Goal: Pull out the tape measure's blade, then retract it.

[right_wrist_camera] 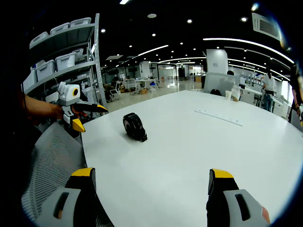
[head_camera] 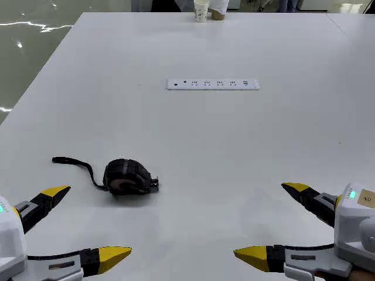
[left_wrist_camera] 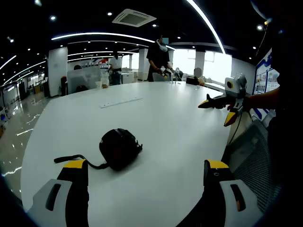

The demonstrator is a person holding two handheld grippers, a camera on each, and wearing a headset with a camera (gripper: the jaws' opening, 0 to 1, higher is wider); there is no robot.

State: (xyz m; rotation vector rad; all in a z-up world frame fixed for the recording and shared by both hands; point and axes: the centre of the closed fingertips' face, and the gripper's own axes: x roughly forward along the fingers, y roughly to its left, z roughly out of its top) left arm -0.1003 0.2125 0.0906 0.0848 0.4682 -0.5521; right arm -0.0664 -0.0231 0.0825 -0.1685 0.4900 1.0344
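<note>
In the bottom corners of the head view, the left gripper (head_camera: 87, 222) and the right gripper (head_camera: 273, 221) are both released, each with its 2 yellow-tipped jaws spread wide and holding nothing over the white table (head_camera: 234, 152). The black tape measure (head_camera: 129, 177) lies at lower left, apart from the left gripper, with its wrist strap (head_camera: 73, 164) trailing leftward. A white power strip (head_camera: 212, 84) lies at upper centre.

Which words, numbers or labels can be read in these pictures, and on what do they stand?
None can be read.
Sticker on the right gripper: too small to read.
Power strip: markings too small to read.
Tape measure: no legible label.
</note>
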